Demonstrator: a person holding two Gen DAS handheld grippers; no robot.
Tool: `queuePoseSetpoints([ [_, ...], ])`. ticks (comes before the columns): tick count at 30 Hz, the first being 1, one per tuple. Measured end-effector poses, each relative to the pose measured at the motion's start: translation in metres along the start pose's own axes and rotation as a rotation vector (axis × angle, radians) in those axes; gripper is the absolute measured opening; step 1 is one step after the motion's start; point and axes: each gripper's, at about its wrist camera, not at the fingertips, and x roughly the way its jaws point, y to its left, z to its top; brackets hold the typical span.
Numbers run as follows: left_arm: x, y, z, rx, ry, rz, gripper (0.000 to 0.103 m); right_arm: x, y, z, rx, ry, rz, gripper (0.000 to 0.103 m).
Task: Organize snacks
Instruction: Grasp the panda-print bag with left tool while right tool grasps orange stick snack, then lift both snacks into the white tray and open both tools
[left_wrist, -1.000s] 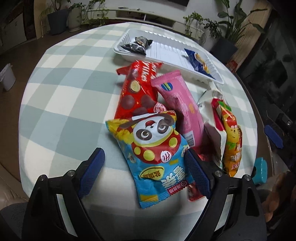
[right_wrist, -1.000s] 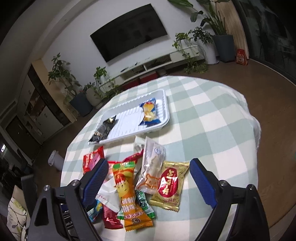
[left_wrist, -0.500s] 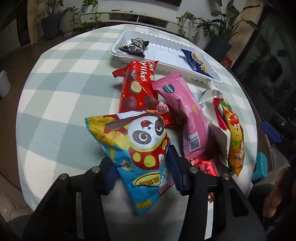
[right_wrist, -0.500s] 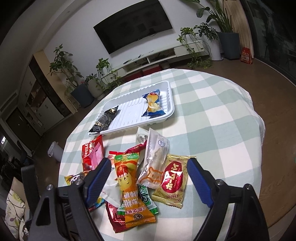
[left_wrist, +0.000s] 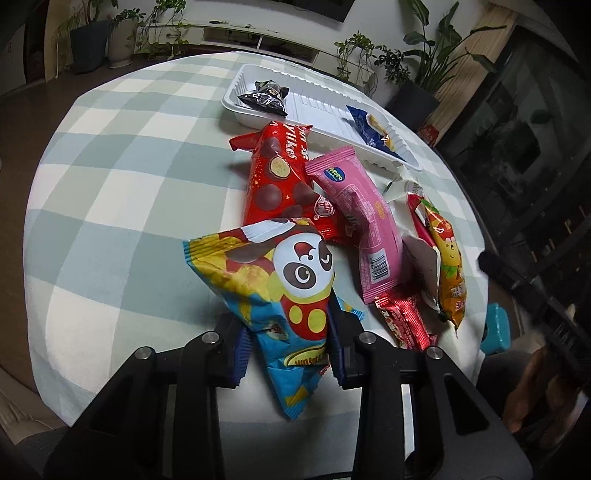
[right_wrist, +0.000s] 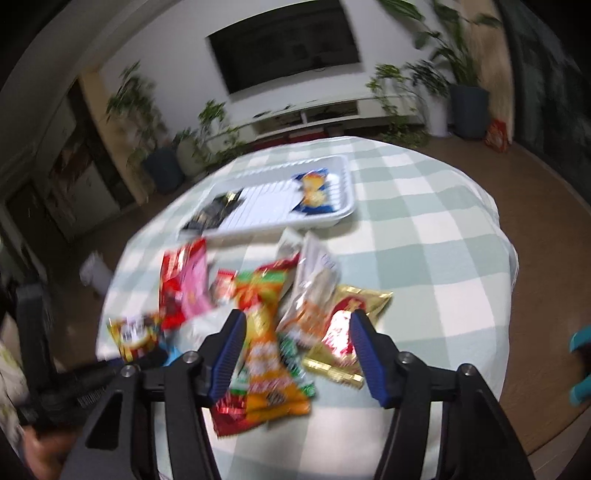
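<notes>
Panda snack bag (left_wrist: 280, 280): light, air-puffed, crinkly, slippery film; my left tool (left_wrist: 288, 347) is closing across its lower body, pads pinching it, best held low near the seal.

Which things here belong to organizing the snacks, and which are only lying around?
Job: panda snack bag pinched in left tongs, still closing; red bag; pink packet; white tray.

Lying about: teal object; potted plants; television.
</notes>
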Motion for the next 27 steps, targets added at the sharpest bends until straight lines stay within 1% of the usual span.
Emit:
queuePoseSetpoints([
  [1,-0.001,0.001,0.000,-0.003,-0.002,-0.007,0.031,0.002,0.005,-0.002,-0.030,0.007,-0.011,0.057],
  [3,-0.002,0.001,0.001,-0.004,-0.008,-0.018,0.031,0.008,0.015,-0.005,-0.078,0.028,-0.031,0.051],
  [8,-0.002,0.001,0.000,0.001,-0.009,-0.031,0.031,0.018,0.015,-0.007,-0.080,0.071,-0.061,0.050],
  [11,0.000,0.000,0.001,0.009,-0.007,-0.033,0.031,0.024,0.021,-0.010,-0.112,0.095,-0.065,0.049],
  [13,0.001,-0.001,0.001,0.013,-0.007,-0.034,0.031,0.029,0.025,-0.013,-0.133,0.123,-0.069,0.046],
  [15,0.001,-0.001,0.001,0.014,-0.007,-0.034,0.031,0.034,0.027,-0.015,-0.141,0.144,-0.066,0.036],
  [16,0.001,-0.001,0.000,0.014,-0.007,-0.034,0.031,0.035,0.027,-0.015,-0.143,0.151,-0.061,0.033],
  [17,0.001,-0.001,0.000,0.014,-0.007,-0.033,0.031,0.036,0.028,-0.015,-0.145,0.153,-0.060,0.029],
  [22,0.002,-0.002,0.000,0.020,-0.009,-0.031,0.031,0.034,0.029,-0.016,-0.141,0.148,-0.031,0.025],
  [27,0.001,-0.002,0.000,0.023,-0.013,-0.031,0.031,0.026,0.023,-0.013,-0.091,0.117,0.015,0.023],
])
